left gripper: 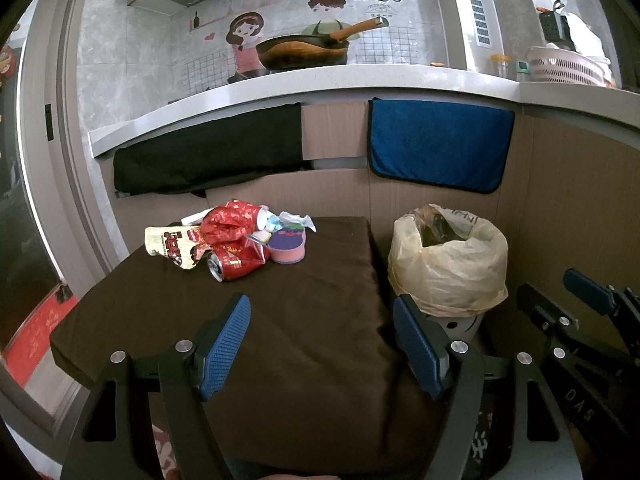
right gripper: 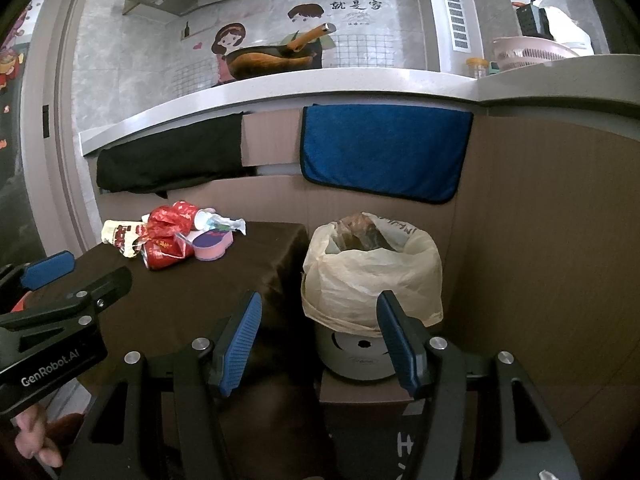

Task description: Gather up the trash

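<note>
Several pieces of trash lie heaped at the far left of the brown-covered table (left gripper: pixel 304 320): a red soda can (left gripper: pixel 232 266) on its side at the front, a crumpled red wrapper (left gripper: pixel 230 222) behind it, a cream snack packet (left gripper: pixel 170 246) to the left, a pink and purple sponge (left gripper: pixel 287 245) to the right, and white scraps at the back. None of it has been lifted yet. Just beside the table's right edge stands the waste bin (left gripper: pixel 448 260), lined with a pale plastic bag whose mouth is open upward. The left gripper (left gripper: pixel 322 344) hangs over the near part of the table with its jaws spread wide and nothing between them; the right gripper (right gripper: pixel 320 344) is likewise spread and empty, pointing toward the bin. The sensible first step seems to be the can, since it sits foremost and clear of the pile: bring the left gripper in low, straddle the can across its round body rather than its ends, and close firmly so it cannot roll. Wrappers touching it may drag along.
</note>
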A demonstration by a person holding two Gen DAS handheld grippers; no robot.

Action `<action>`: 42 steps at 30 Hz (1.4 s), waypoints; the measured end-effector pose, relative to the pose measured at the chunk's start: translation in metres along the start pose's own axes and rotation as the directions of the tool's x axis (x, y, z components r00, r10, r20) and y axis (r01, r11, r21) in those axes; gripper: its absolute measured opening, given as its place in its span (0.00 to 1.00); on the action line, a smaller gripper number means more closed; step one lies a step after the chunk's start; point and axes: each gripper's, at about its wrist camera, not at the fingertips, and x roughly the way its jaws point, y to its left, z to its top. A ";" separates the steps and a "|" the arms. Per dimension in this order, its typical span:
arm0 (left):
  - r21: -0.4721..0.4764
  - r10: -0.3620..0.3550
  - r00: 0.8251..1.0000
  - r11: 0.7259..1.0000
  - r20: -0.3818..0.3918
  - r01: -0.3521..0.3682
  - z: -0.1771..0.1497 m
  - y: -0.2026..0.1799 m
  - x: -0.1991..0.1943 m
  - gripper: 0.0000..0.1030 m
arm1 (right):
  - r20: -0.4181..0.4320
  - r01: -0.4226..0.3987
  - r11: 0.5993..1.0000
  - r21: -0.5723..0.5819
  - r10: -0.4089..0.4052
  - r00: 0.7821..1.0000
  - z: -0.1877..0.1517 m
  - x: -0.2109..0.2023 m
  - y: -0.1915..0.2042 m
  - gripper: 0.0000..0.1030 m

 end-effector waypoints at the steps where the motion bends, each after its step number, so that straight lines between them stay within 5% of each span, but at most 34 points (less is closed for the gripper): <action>1: 0.000 0.000 1.000 1.000 0.001 0.000 -0.001 0.000 0.000 0.72 | 0.000 0.000 1.000 0.000 0.000 1.000 0.000 0.000 0.000 0.55; 42: -0.003 0.002 1.000 1.000 -0.001 -0.002 -0.002 -0.001 0.001 0.72 | 0.010 0.009 1.000 -0.003 -0.009 1.000 -0.002 0.000 0.000 0.55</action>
